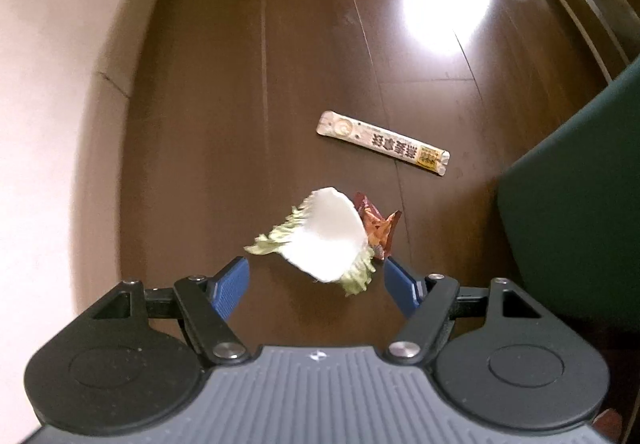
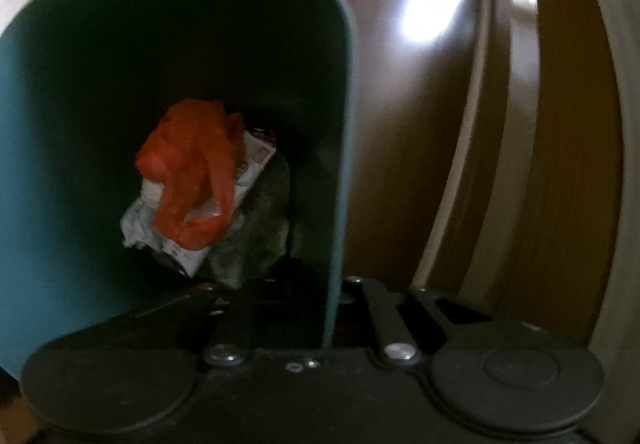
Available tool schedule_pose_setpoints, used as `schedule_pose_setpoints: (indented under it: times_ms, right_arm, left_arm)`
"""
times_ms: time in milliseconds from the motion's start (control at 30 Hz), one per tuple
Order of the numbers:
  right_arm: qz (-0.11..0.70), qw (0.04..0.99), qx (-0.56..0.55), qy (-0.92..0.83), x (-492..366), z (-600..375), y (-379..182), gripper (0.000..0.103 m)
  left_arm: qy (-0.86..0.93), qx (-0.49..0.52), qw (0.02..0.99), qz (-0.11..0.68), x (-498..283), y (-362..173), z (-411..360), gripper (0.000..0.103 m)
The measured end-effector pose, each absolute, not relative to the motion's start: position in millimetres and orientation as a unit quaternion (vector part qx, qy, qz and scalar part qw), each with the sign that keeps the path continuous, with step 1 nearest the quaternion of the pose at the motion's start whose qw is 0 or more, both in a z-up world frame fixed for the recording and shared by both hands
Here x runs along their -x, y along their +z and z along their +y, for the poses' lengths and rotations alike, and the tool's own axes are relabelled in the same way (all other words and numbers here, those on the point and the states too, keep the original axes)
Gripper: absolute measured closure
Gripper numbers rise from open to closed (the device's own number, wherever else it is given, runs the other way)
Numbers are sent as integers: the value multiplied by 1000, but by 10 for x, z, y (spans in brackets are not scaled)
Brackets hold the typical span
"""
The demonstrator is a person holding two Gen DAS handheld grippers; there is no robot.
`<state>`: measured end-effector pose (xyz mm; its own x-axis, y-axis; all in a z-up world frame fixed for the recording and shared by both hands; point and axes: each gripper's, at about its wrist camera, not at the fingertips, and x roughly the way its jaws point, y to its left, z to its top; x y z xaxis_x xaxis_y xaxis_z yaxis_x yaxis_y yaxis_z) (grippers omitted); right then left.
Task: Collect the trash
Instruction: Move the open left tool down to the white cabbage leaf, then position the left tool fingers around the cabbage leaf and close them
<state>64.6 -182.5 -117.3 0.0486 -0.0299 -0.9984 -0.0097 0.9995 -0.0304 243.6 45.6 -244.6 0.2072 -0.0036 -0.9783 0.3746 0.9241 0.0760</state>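
Observation:
A cabbage leaf piece (image 1: 328, 236) with a white stem and green frilly edges lies on the dark wooden floor. A crumpled orange-brown wrapper (image 1: 378, 228) touches its right side. My left gripper (image 1: 316, 268) hangs just above them, pointing down, its blue pads open on either side of the leaf. Farther off lies a long beige stick packet (image 1: 384, 143). My right gripper (image 2: 332, 300) is shut on the wall of the green bin (image 2: 120, 63). The bin holds an orange plastic bag (image 2: 188, 171), white packaging (image 2: 256, 163) and dark greens.
The green bin (image 1: 580, 183) stands at the right in the left wrist view. A pale wall (image 1: 48, 83) runs along the left. A lamp glare (image 1: 448, 3) shines on the floor boards. A wooden door track (image 1: 580, 3) crosses the far right.

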Motion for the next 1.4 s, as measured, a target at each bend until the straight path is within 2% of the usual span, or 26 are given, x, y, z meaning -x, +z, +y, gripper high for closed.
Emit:
schedule_pose_setpoints:
  times_ms: [167, 300, 367, 500, 633, 800, 1267, 1400]
  right_arm:
    - [676, 730, -71, -67, -482, -1765, -1078, 101]
    - [673, 729, -91, -90, -381, -1656, -1025, 101]
    - [678, 722, -100, -95, -359, -1648, -1052, 101]
    - [690, 706, -116, -114, -351, -1751, -1093, 100]
    - [695, 697, -122, -131, -442, -1786, -1126, 98]
    - [696, 696, -117, -135, -479, -1779, -1087, 97]
    - [698, 695, -112, -133, -386, -1847, -1201, 96]
    - [699, 694, -112, -135, -390, -1837, -1200, 96]
  left_arm:
    - [-135, -173, 741, 635, -2597, -2982, 437, 29]
    - [-137, -167, 727, 652, -2755, -3321, 467, 29]
    - [-158, -182, 721, 650, -2765, -3416, 453, 29]
    - [-213, -281, 710, 610, -2547, -3504, 304, 29]
    - [-226, -289, 702, 611, -2523, -3661, 280, 27]
    - [-234, -274, 708, 607, -2535, -3676, 321, 28]
    - [-226, -215, 737, 600, -2892, -3211, 619, 28]
    - [-202, -229, 734, 606, -3061, -3346, 659, 25]
